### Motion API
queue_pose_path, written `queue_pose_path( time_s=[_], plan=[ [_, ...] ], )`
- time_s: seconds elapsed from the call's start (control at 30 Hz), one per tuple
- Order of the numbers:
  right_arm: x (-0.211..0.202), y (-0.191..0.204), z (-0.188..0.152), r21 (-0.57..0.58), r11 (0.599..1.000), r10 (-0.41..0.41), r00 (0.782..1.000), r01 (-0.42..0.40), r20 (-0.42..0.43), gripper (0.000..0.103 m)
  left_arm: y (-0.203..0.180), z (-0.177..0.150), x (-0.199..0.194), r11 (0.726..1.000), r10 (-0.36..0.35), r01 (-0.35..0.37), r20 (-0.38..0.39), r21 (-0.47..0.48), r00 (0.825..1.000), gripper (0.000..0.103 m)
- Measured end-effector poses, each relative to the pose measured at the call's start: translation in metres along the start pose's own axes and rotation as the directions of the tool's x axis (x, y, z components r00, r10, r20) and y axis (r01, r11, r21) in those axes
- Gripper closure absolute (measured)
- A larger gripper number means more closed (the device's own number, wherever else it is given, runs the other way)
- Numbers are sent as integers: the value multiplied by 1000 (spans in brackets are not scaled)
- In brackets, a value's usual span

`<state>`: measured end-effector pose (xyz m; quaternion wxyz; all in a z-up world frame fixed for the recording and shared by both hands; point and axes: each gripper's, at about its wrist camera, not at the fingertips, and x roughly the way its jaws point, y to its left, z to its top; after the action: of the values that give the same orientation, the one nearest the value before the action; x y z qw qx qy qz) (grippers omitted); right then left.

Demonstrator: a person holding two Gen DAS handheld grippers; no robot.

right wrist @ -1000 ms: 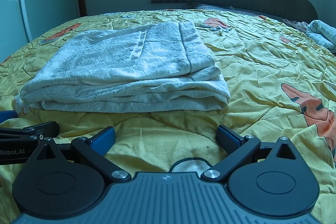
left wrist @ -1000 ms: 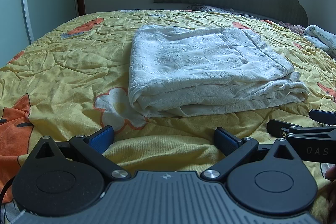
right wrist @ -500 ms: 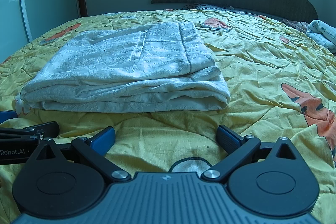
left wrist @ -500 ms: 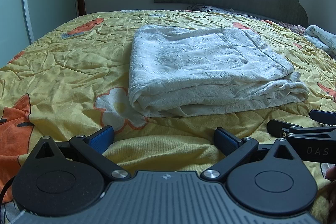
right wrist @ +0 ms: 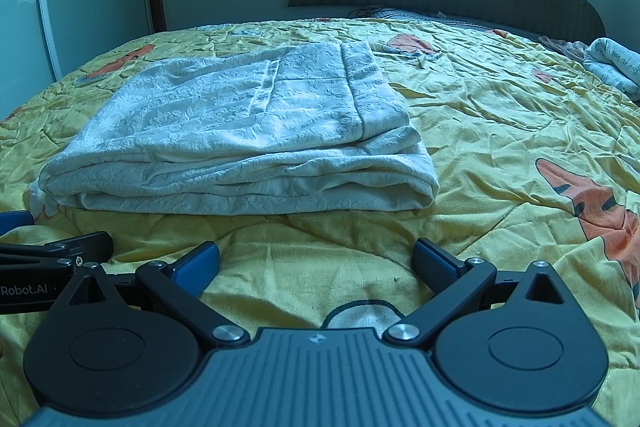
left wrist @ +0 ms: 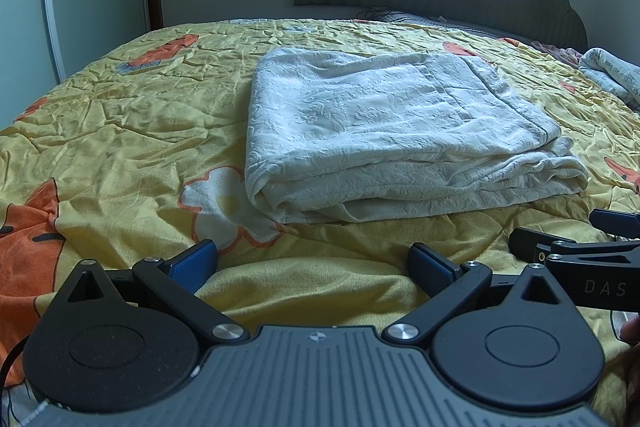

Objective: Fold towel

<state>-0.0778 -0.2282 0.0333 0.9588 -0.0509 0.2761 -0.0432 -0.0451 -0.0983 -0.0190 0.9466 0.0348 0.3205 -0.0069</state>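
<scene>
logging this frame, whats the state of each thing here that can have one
towel: folded in layers, flat on the bedspread, untouched
left hand-held gripper: open, empty, short of the towel
right hand-held gripper: open, empty, short of the towel
bedspread: wrinkled, spread over the bed

The left black two-finger gripper with blue rubber pads (left wrist: 313,261) lies low and level, its fingers spread wide apart and pointing toward 12 o'clock, with nothing between them. The right black two-finger gripper with blue rubber pads (right wrist: 316,259) sits in the same pose, likewise spread wide and empty. Each one shows in the other's view: the right at 3 o'clock of the left, the left at 9 o'clock of the right, close side by side
</scene>
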Motion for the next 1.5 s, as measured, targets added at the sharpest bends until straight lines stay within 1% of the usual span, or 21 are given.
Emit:
queue_pose_path(
  time_s=[0.73,1.5],
  plan=[
    [0,0,0,0,1000,0,1000,0,0,0,1,1,0,1000,6,-6,-13,4,1000,0],
    [0,0,0,1,1000,0,1000,0,0,0,0,2,0,1000,5,-5,-10,-9,1000,0]
  ],
)
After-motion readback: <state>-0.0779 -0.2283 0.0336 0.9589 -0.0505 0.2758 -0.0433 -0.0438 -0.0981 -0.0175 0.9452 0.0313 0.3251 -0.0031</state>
